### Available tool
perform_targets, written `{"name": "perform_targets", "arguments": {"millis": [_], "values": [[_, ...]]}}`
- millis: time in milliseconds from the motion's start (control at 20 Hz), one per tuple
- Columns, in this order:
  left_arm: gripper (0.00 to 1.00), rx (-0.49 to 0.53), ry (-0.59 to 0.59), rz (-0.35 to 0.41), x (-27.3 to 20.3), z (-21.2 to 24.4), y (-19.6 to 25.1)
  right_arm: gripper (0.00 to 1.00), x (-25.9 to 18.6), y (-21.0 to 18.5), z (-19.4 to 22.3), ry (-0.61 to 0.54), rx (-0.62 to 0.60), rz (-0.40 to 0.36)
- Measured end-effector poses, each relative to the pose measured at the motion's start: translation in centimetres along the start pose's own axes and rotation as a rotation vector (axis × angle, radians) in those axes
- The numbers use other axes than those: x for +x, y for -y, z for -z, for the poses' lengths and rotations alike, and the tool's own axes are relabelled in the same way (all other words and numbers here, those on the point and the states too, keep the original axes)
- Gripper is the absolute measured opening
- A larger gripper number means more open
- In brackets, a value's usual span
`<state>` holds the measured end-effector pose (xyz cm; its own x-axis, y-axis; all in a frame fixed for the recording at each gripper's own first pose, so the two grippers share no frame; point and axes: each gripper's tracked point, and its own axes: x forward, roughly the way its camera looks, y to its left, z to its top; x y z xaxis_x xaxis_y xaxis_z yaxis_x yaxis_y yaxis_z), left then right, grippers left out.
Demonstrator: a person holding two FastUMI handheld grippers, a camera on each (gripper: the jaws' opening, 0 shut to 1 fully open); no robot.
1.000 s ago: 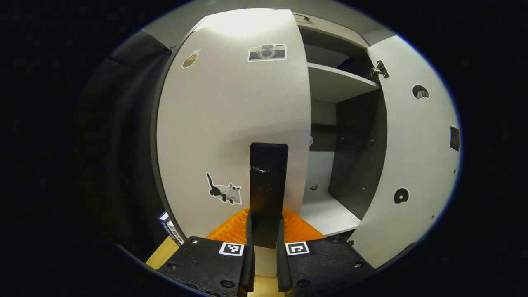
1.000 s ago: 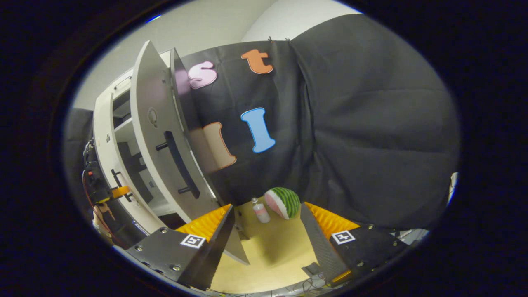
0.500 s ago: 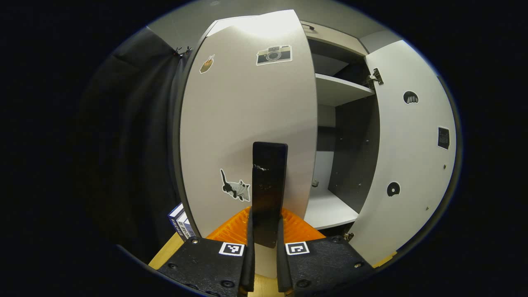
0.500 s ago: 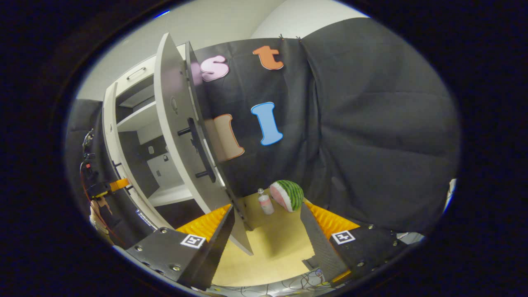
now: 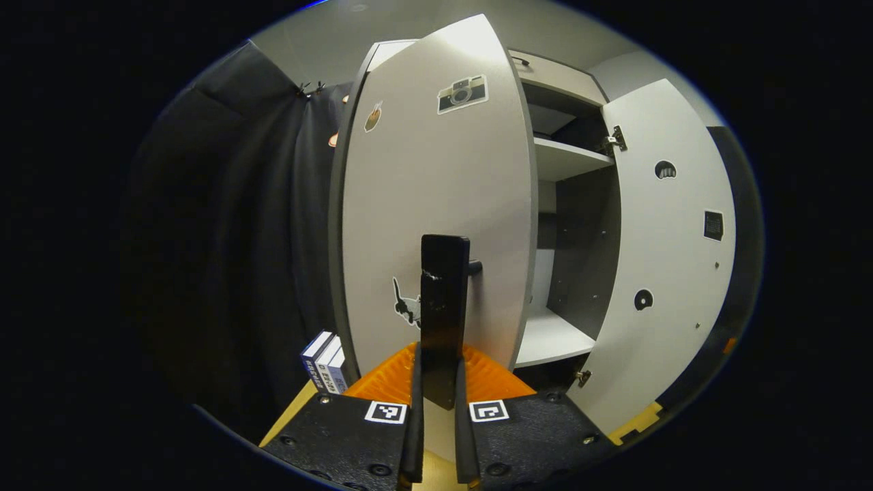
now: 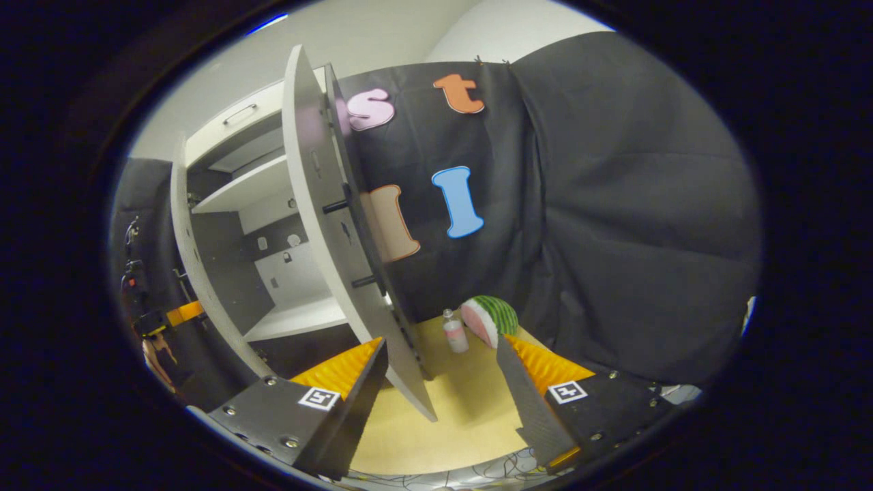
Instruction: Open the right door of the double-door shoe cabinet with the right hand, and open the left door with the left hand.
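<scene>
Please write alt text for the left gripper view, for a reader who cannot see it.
The left gripper is shut on the dark handle of the left door, which bears stickers. To its right, the right door stands wide open, showing the shelves.

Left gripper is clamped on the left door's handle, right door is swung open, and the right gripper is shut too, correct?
Not quite: the right gripper is open, fingers apart around nothing, as the right gripper view shows. The left gripper is shut on the left door's handle, and the right door stands open.

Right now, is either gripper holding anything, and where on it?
The left gripper is clamped on the left door's handle, near the bar's lower end. The right gripper is open and holds nothing.
</scene>
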<state>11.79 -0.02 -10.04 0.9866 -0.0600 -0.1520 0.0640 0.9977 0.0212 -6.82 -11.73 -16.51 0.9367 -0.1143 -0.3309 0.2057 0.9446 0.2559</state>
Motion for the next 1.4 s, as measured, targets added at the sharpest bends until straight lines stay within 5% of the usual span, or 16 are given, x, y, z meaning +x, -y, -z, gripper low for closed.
{"name": "perform_targets", "arguments": {"millis": [650,1200,1250,1400], "values": [[0.0,0.048,-0.027,-0.178,-4.1,0.2,-10.5,0.95,2.4,-5.4,1.3,-0.005,-0.025,-0.074],[0.01,-0.012,-0.006,-0.147,-4.3,0.1,-13.1,0.95,2.6,-5.5,1.4,0.007,-0.012,-0.045],[0.0,-0.01,-0.005,-0.142,-4.2,0.2,-13.1,0.88,2.7,-5.6,1.4,0.009,-0.011,-0.045],[0.0,-0.004,0.003,-0.113,-4.1,0.1,-13.7,0.88,2.8,-6.2,1.1,0.013,-0.013,-0.053]]}}
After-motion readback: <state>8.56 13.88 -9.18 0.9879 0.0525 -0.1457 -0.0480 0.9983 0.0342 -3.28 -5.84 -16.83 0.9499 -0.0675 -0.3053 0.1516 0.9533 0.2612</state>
